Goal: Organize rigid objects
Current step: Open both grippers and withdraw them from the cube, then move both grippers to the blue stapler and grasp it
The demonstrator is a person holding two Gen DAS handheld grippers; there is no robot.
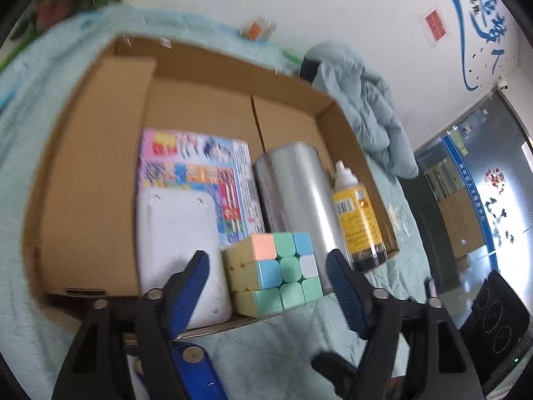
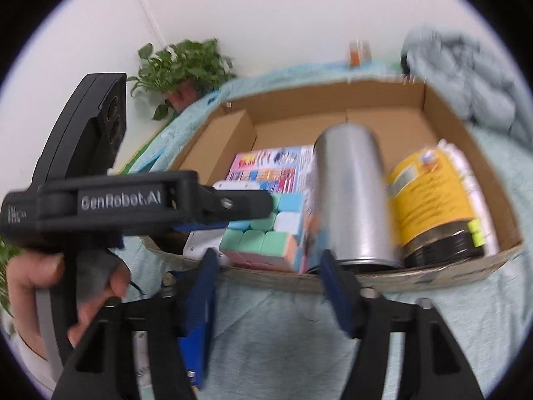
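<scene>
A shallow cardboard box (image 1: 83, 183) lies on a teal cloth. Along its near side stand a white device (image 1: 176, 233), a pastel puzzle cube (image 1: 276, 266), a silver can (image 1: 293, 193) and a yellow-labelled bottle (image 1: 358, 216). A colourful flat box (image 1: 200, 163) lies behind the device. My left gripper (image 1: 266, 260) is open, its blue pads standing either side of the cube without touching it. My right gripper (image 2: 269, 255) is open too, just in front of the cube (image 2: 263, 243) and the can (image 2: 353, 200), with nothing between its fingers. The bottle (image 2: 429, 200) stands to the right.
A hand (image 2: 33, 283) holds the left tool at the left of the right wrist view. A potted plant (image 2: 183, 66) and a small orange jar (image 2: 359, 51) sit behind the box. Rumpled pale-blue bedding (image 1: 366, 100) lies at the back right. A black appliance (image 1: 496, 316) stands low at the right.
</scene>
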